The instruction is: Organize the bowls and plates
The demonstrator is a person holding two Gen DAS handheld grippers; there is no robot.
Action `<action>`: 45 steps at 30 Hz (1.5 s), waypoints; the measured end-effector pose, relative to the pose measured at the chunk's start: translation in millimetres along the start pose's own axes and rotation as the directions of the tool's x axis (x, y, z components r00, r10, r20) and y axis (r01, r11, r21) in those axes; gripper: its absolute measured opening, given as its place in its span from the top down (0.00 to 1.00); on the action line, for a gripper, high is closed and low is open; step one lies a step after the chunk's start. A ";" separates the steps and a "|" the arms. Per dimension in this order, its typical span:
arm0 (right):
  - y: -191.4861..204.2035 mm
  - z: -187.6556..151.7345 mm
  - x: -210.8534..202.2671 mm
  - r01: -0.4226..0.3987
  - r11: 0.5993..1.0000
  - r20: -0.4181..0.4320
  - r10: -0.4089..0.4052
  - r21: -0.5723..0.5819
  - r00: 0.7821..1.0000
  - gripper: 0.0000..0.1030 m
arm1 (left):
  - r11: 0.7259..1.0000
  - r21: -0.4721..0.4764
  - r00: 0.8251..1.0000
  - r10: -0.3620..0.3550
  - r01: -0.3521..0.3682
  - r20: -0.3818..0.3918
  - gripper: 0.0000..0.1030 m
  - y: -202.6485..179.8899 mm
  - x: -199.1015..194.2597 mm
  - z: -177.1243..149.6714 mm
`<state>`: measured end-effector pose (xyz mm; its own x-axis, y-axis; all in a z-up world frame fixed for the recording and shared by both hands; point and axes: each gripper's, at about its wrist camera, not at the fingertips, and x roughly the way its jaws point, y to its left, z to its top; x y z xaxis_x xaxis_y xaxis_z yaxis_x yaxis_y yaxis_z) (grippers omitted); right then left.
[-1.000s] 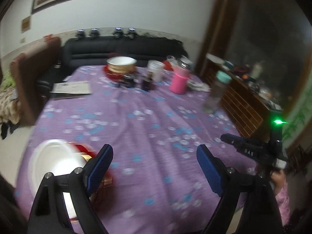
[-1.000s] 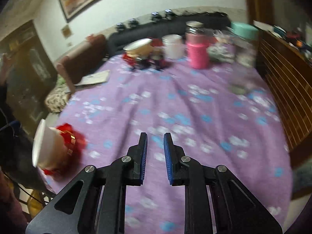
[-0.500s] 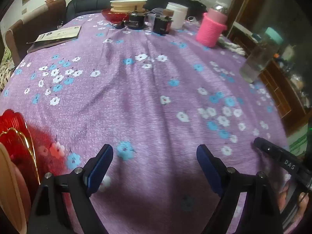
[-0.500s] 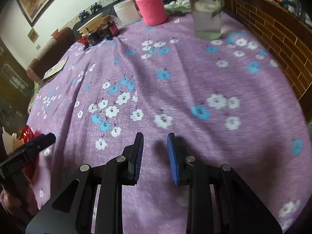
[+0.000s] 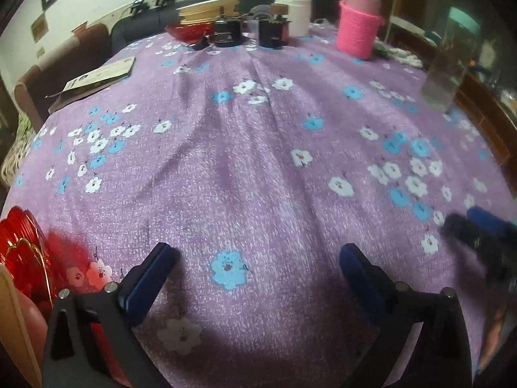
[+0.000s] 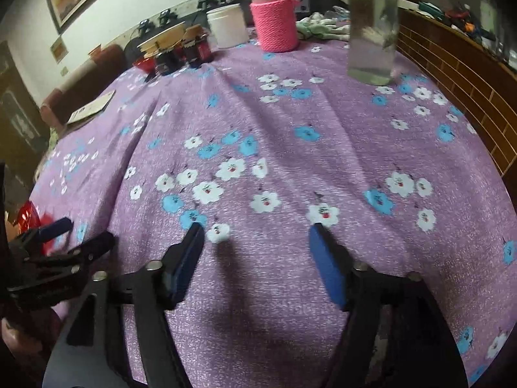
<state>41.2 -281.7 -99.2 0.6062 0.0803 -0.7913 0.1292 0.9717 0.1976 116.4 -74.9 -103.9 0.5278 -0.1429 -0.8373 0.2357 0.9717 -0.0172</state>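
Low over the purple flowered tablecloth (image 5: 258, 168), my left gripper (image 5: 255, 255) has its jaws opening wide with nothing between them. A red plate with a gold rim (image 5: 22, 252) and a cream plate edge (image 5: 13, 317) sit just left of its left finger. My right gripper (image 6: 257, 236) is also opening, and only cloth lies between its blue pads. It sees the left gripper (image 6: 64, 239) and the red plate (image 6: 27, 216) at the far left. Across the table a cream plate (image 5: 206, 11) rests on a red bowl (image 5: 187, 30).
At the back stand two dark jars (image 5: 226, 32), a white tub (image 5: 292, 13) and a pink-sleeved bottle (image 5: 358, 29). A clear bottle (image 5: 446, 71) stands at the right, near a wooden sideboard (image 6: 458, 74). A booklet (image 5: 100, 74) lies at the back left.
Both grippers have dropped close to the cloth and tilted down. The right jaws went from nearly shut to wide apart, the left spread a little more. The red plate slid to the left view's edge.
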 end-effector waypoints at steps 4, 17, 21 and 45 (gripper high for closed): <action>18.5 -2.4 6.0 0.088 0.992 -0.030 -0.091 -0.089 0.995 0.20 | 0.998 -0.043 0.999 0.037 -0.037 0.006 0.00 2.2 3.4 4.7; -4.6 -10.6 -1.9 0.284 0.955 -0.062 -0.280 0.083 0.958 0.01 | 0.992 -0.103 0.996 0.080 -0.076 0.034 0.01 10.6 7.3 7.2; -4.6 -5.3 3.1 0.295 0.952 -0.067 -0.291 0.077 0.954 0.00 | 0.989 -0.116 0.995 0.092 -0.087 0.043 0.01 12.1 8.7 8.1; -3.3 -5.2 3.2 0.293 0.953 -0.068 -0.288 0.078 0.955 0.00 | 0.989 -0.117 0.995 0.094 -0.088 0.047 0.01 11.4 9.6 8.9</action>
<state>38.6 -283.5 -105.4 0.4886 -0.1885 -0.8519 0.3624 0.9320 0.0015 131.4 -66.9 -107.3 0.5852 -0.0599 -0.8087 0.0918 0.9958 -0.0073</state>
